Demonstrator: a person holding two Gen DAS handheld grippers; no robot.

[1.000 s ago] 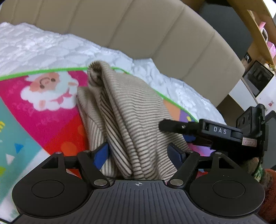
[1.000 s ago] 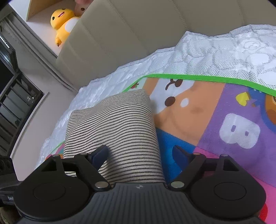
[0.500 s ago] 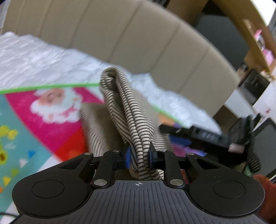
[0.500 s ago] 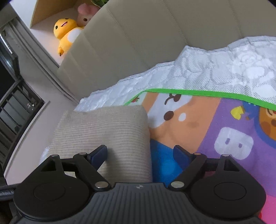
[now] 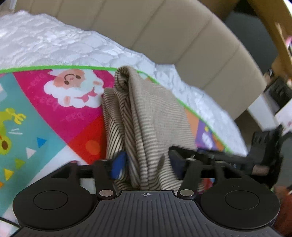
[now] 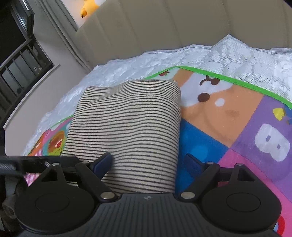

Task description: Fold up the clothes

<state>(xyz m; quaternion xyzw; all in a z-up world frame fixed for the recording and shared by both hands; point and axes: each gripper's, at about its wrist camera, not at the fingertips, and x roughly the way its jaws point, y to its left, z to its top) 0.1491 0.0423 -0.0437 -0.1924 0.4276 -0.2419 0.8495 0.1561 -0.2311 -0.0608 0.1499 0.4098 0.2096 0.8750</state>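
A beige garment with thin dark stripes (image 5: 146,116) lies folded on a colourful cartoon play mat (image 5: 60,116). In the left wrist view its bunched fold rises between the fingers of my left gripper (image 5: 148,162), whose jaws stand open around the cloth. The right gripper's body (image 5: 259,160) shows at the right edge. In the right wrist view the striped garment (image 6: 126,127) lies as a smooth folded block, and my right gripper (image 6: 147,162) is open with the cloth's near end between its fingers. The mat (image 6: 228,113) extends to the right.
The mat lies on a white quilted mattress cover (image 5: 54,45) against a beige padded headboard (image 5: 182,36). A yellow plush toy (image 6: 91,7) sits on a ledge behind the headboard. Shelves and dark furniture (image 6: 18,60) stand beside the bed.
My left gripper was shut on the garment's fold half a second ago and has opened; the fold has sunk lower. The right gripper stays open and has shifted a little over the cloth.
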